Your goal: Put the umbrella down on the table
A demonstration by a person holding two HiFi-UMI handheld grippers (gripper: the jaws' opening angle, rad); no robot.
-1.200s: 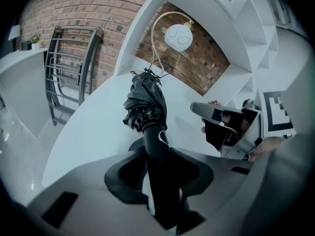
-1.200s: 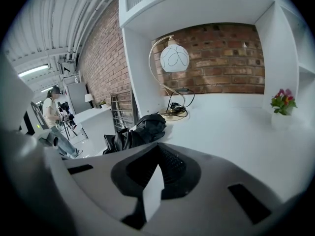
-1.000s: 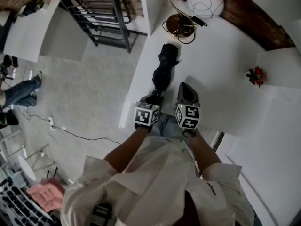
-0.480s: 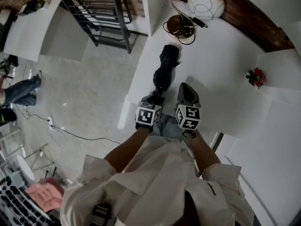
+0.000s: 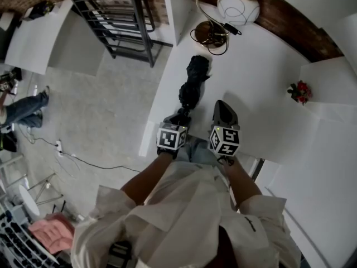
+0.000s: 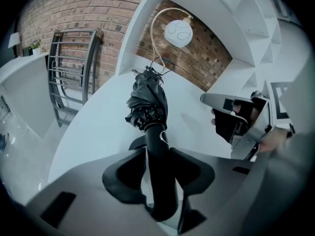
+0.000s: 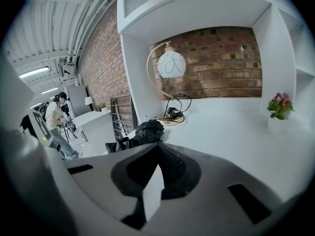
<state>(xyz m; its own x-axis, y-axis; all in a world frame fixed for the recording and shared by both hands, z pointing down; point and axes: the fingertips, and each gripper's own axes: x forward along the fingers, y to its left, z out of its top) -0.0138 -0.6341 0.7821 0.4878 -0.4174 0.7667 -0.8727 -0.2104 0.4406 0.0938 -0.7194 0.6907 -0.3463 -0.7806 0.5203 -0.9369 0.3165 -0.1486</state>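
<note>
As the folded black umbrella [image 5: 192,85] already lies flat on the white table [image 5: 262,66], near its left edge, only the stiff handle [image 6: 155,141] stands between the jaws of the left gripper [image 6: 156,154], which have just been opening and are spread wide without pressing it; the right gripper [image 7: 156,166] is held just beside, its jaws brought together on nothing. The umbrella is judged light, its canopy soft and loose, its handle smooth and perhaps slippery, so the handle is where it should be gripped; the only container seen is a small white pot [image 7: 278,125] holding red flowers, well apart at the right.
</note>
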